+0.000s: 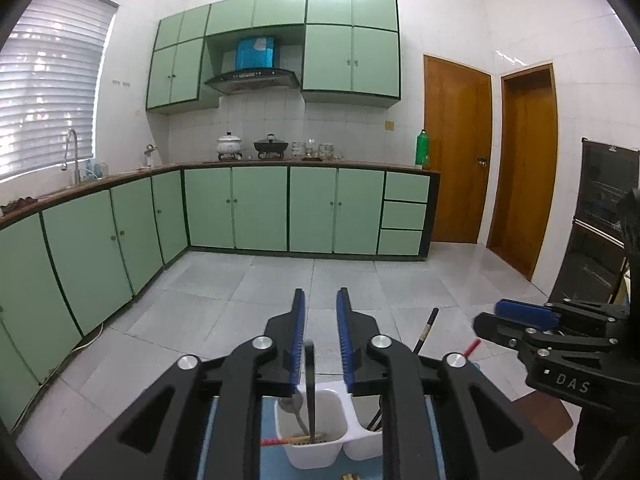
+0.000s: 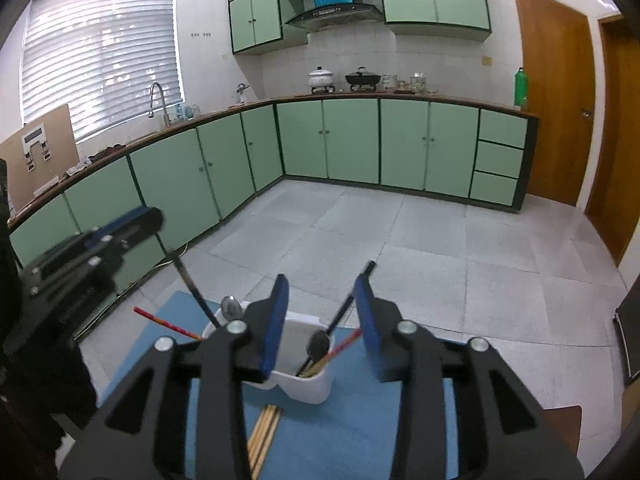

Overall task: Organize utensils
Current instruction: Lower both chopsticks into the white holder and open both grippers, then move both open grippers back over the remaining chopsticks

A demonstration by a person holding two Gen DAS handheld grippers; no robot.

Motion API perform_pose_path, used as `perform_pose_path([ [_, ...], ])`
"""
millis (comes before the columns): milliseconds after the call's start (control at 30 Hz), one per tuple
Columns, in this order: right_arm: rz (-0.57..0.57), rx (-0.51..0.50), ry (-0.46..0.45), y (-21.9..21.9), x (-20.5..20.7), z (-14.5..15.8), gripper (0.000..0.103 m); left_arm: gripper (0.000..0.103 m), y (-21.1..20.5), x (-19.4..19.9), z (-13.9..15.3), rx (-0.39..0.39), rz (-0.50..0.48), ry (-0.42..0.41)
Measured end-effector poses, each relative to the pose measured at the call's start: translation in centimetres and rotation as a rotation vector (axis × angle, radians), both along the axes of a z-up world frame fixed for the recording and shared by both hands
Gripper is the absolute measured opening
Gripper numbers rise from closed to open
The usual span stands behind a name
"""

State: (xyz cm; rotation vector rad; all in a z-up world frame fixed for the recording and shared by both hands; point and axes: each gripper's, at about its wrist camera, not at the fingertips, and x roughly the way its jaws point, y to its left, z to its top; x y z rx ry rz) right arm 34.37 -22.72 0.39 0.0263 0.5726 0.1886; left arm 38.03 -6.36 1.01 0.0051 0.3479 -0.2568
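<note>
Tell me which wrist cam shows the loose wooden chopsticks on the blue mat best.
Right wrist view. The wooden chopsticks lie in front of the white holder on the blue mat, most of their length visible between the tongs' arms. The left wrist view catches only their tips at the bottom edge.

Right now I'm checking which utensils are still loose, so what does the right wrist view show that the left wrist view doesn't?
Only the right wrist view shows wooden chopsticks lying loose on the blue mat. Only the left wrist view shows the dark cabinet by the door. Both show the white two-compartment holder with spoons and chopsticks in it, and both grippers, left gripper and right gripper, open.
</note>
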Motion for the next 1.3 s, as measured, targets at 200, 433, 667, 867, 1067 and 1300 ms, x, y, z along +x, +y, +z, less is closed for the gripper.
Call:
perform_pose_path([
  [200, -0.062, -0.01, -0.049, -1.3, -4.6, -0.8, 0.068, 0.055, 1.5, -4.5, 0.6, -0.001, 0.026, -0.039],
  [433, -0.084, -0.034, -0.072, -1.7, -11.4, -4.6, 0.091, 0.079, 2.9, -11.9, -3.2, 0.041, 0.075, -0.048],
  [667, -0.102, 0.009, -0.024, -1.3, -16.4, -9.8, 0.098, 0.085, 4.4, -16.2, -9.8, 0.096, 0.104, 0.067],
  [867, -0.124, 0.013, 0.095, 0.3, -19.0, -15.3, 0.098, 0.085, 6.0, -18.0, -16.0, 0.131, 0.138, 0.226],
  [1067, -0.119, 0.001, 0.215, 2.5, -20.5, -20.1, 0.098, 0.085, 7.5, -19.7, -20.2, 0.156, 0.183, 0.32],
  [1300, -0.114, -0.019, 0.274, 4.4, -21.7, -22.6, 0.097, 0.085, 8.6, -20.2, -22.4, 0.172, 0.223, 0.404],
])
